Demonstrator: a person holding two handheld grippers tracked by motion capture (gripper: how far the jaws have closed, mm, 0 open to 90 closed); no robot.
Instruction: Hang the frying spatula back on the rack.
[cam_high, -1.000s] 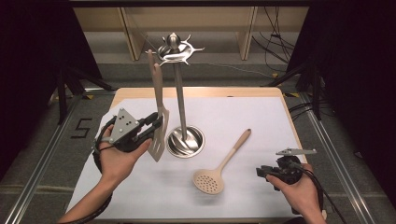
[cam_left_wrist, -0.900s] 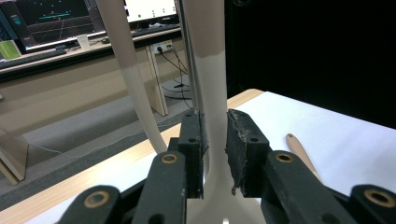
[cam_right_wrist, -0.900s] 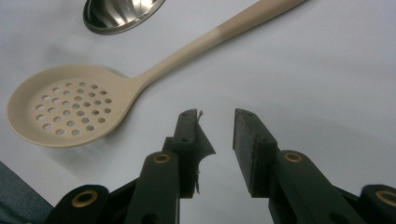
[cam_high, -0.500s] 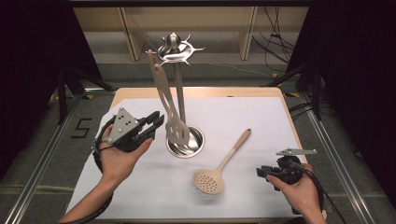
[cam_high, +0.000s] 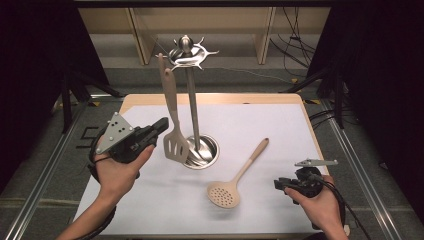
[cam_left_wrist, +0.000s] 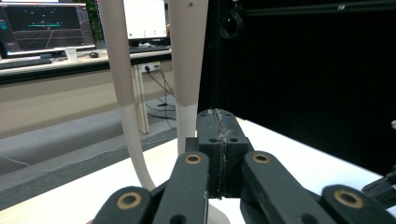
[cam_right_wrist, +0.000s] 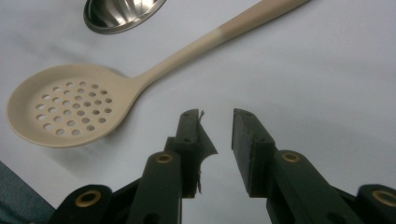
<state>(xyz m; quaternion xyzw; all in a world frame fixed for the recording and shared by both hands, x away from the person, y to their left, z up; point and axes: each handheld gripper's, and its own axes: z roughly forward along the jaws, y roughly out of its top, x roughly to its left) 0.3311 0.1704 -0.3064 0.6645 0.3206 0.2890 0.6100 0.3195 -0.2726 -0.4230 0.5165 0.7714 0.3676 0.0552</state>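
Left gripper (cam_high: 161, 125): held in the person's left hand (cam_high: 117, 170) over the left half of the table (cam_high: 300, 130), its black jaws pointing toward the slotted turner (cam_high: 175, 142). In the left gripper view the two pads met face to face with nothing between them; the jaws had just been closing and were pressed fully together.

Slotted turner: beige, hanging by its handle top from one arm of the utensil stand (cam_high: 192, 100), blade down and just above the stand's round base (the blade looked tilted a little toward the left gripper). It hung just beside the jaw tips; I could not tell whether they touched it. The left gripper view showed its pale handle (cam_left_wrist: 123, 93) rising left of the jaws.

Utensil stand: polished metal, upright near the table's middle, with curved hooks round a knob at the top and a dished base (cam_right_wrist: 122, 14).

Right gripper (cam_high: 278, 184): low at the table's right front corner in the right hand (cam_high: 320, 202), jaws spread with a clear gap and only bare white table between them; they had just been closing somewhat.

Skimmer spoon (cam_high: 235, 177): beige, perforated bowl, lying flat on the table between the stand's base and the right gripper, handle pointing away toward the far right; its bowl (cam_right_wrist: 63, 109) lay near the right gripper's tips, not touching them.
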